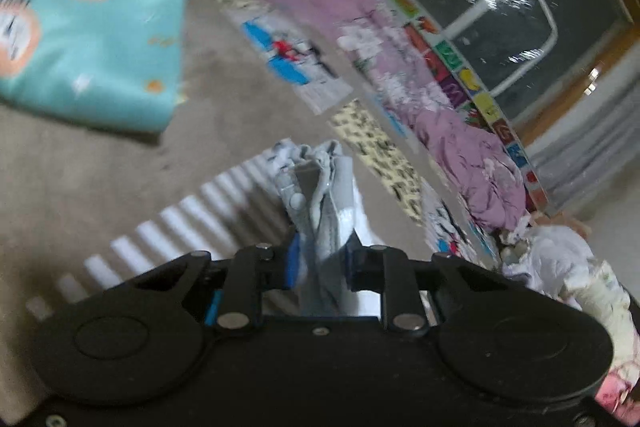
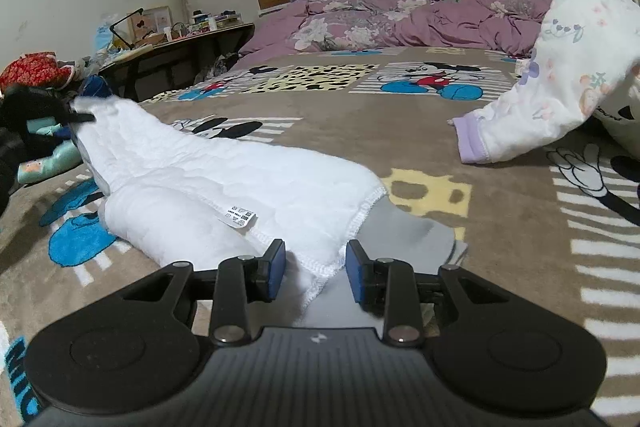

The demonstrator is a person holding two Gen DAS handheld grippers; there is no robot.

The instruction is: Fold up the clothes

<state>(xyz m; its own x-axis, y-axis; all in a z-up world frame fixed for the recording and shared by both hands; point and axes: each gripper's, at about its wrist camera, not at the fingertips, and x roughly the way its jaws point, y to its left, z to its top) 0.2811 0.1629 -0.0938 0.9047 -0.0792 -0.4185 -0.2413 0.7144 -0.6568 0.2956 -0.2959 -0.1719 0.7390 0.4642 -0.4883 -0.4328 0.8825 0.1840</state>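
A white and grey garment (image 2: 224, 183) lies stretched across the brown cartoon-print bedspread (image 2: 400, 131). My left gripper (image 1: 322, 259) is shut on one bunched end of it (image 1: 320, 187) and holds that end lifted; it shows at the far left of the right wrist view (image 2: 76, 117). My right gripper (image 2: 316, 269) has its blue pads (image 2: 354, 275) apart around the garment's other end, a stitched white hem over grey fabric (image 2: 408, 231). A small care label (image 2: 239, 218) hangs from the hem.
A folded teal garment (image 1: 88, 39) lies on the bedspread to the left. A white floral garment (image 2: 560, 75) lies at the right. A crumpled purple quilt (image 2: 400, 23) runs along the window side. A cluttered low table (image 2: 176, 39) stands beyond the bed's far left.
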